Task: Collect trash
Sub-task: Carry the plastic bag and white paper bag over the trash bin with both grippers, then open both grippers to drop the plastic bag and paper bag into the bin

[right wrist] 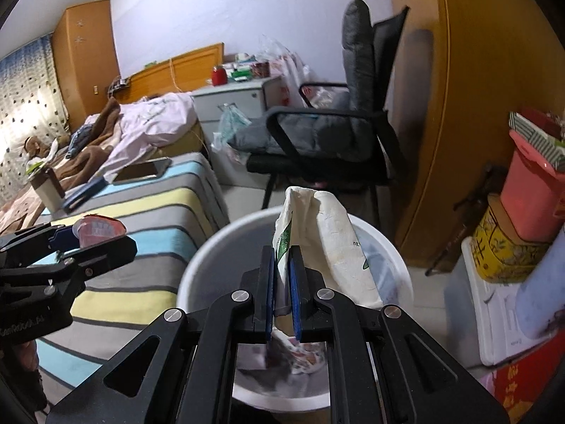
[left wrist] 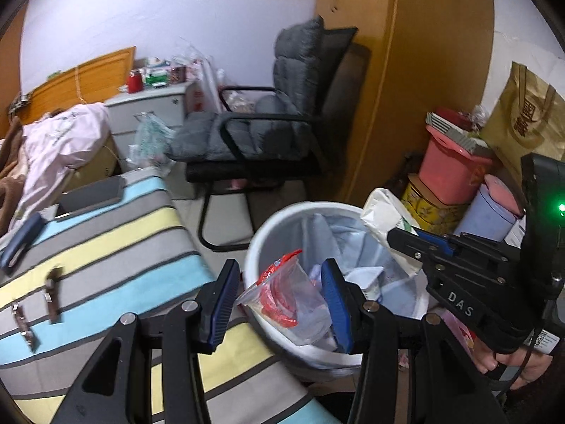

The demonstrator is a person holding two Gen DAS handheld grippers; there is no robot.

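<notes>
Left gripper (left wrist: 280, 305): jaws spread, clear plastic cup (left wrist: 293, 300) with red wrapper lying between them over the white bin (left wrist: 268, 233) rim. Right gripper (right wrist: 281, 289): jaws pinching a white paper bag (right wrist: 332, 233) above the bin.

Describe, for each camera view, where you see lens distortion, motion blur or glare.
Left wrist view: fisheye bends the orange wooden wardrobe edges; black corners frame the picture; the striped blue, yellow and grey cloth is smeared by motion. Right wrist view: trash inside the round white bin blurs; daylight glares through the dotted curtain.
</notes>
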